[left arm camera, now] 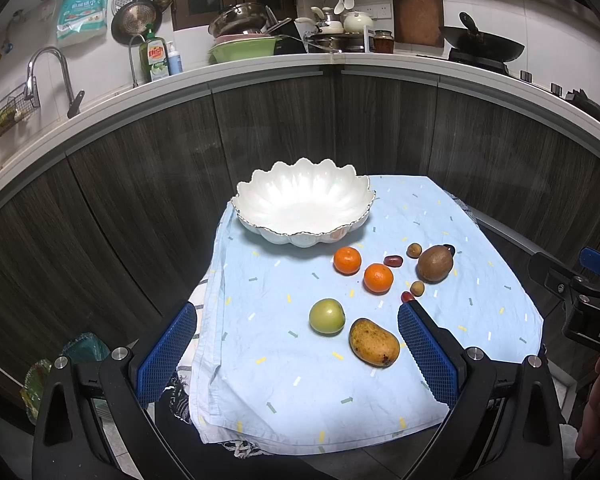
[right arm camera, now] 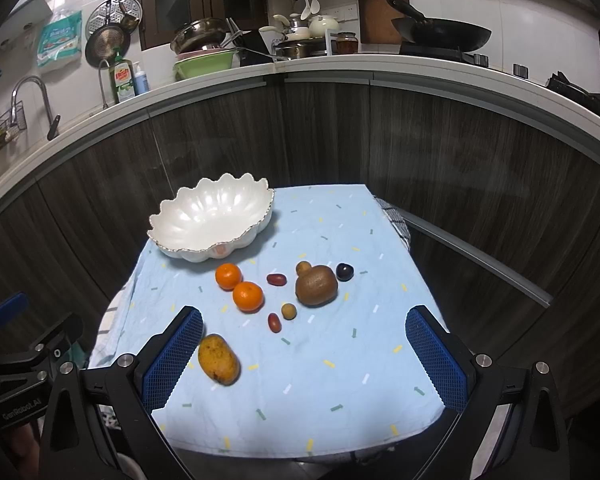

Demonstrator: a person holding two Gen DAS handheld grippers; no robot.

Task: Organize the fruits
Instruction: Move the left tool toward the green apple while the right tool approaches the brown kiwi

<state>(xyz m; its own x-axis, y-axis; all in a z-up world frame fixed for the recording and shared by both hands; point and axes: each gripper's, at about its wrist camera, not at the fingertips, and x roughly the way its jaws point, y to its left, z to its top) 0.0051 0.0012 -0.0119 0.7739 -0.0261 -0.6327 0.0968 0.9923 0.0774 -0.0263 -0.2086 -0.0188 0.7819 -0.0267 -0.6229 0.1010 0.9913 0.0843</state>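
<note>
Fruits (left arm camera: 378, 278) before spread, raised fingers (left arm camera: 168, 354)

We see a small table covered by a light blue cloth (left arm camera: 284, 392) with little coloured dashes — a checked cloth shows under its edges. At the far left of it stands a white scalloped bowl (left arm camera: 304, 204). Nearer lie two oranges (left arm camera: 347, 260) (left arm camera: 378, 278) side by side, a green apple (left arm camera: 327, 316), a mango (left arm camera: 374, 342), a kiwi (left arm camera: 435, 264), a dark plum (right arm camera: 345, 271) — and a few small red and tan fruits between them.
</note>
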